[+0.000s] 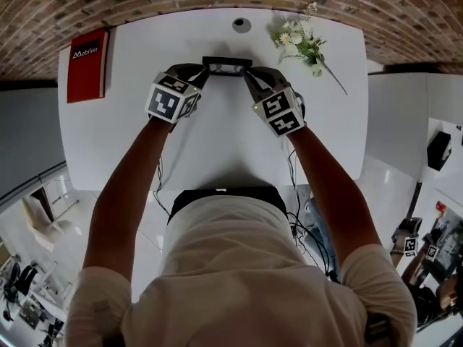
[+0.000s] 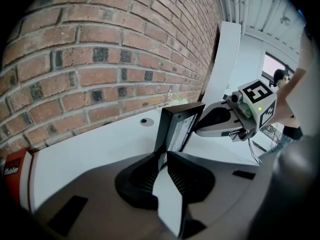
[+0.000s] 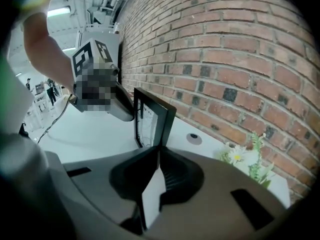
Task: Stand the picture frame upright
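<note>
On the head view I see the frame (image 1: 227, 66) standing upright near the table's (image 1: 217, 143) far edge by the brick wall. The left gripper (image 1: 205, 69) and right gripper (image 1: 249, 74) are at its two ends. Only the gripper views show me the jaws: each pair is narrow, pinching a frame end. The right gripper view also catches the flowers (image 3: 245, 161), and the left one the red book (image 2: 12, 171).

Both arms (image 1: 130, 186) extend forward toward the far side. The left tool (image 1: 200, 71) and right tool (image 1: 251, 75) face each other, their 2 jaws each closed on opposite ends of the picture frame (image 1: 227, 66).
</note>
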